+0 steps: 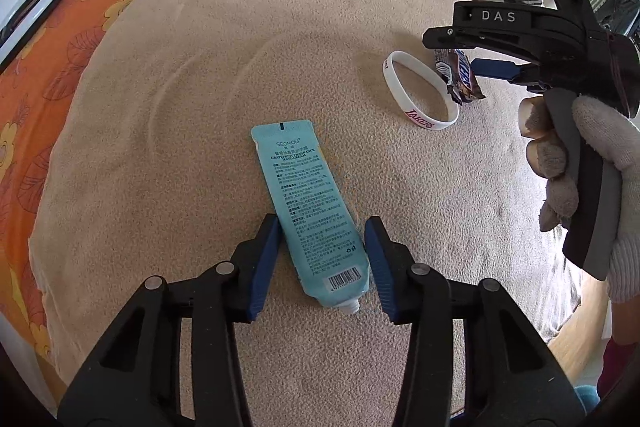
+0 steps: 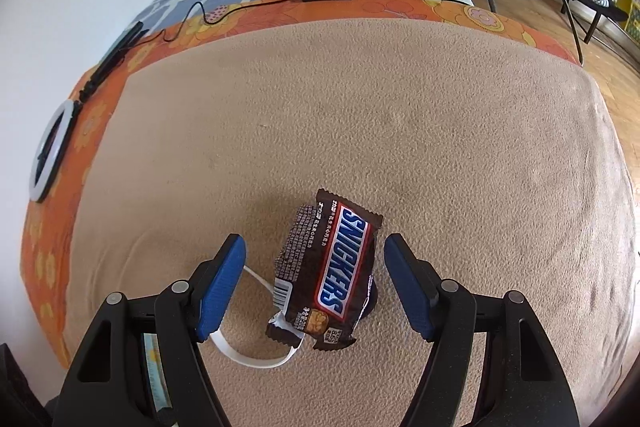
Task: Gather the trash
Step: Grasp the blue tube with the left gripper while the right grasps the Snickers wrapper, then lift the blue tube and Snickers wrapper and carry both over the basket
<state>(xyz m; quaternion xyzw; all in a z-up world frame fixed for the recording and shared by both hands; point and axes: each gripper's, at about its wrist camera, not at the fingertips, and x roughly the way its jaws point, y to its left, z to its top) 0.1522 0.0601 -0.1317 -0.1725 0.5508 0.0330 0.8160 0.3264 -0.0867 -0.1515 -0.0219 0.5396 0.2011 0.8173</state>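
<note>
Blue tube (image 1: 316,219) between left tool (image 1: 325,259)

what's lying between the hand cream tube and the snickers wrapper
A white Lakers wristband, flat on the beige blanket. The left wrist view shows it between the hand cream tube and the Snickers wrapper, its far edge by the wrapper.

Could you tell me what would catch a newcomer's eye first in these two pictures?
Probably the light blue hand cream tube lying on the beige blanket, its lower end between the jaws of the left gripper. Next, the brown Snickers wrapper between the open jaws of the right gripper, with a white Lakers wristband lying right beside it.
</note>
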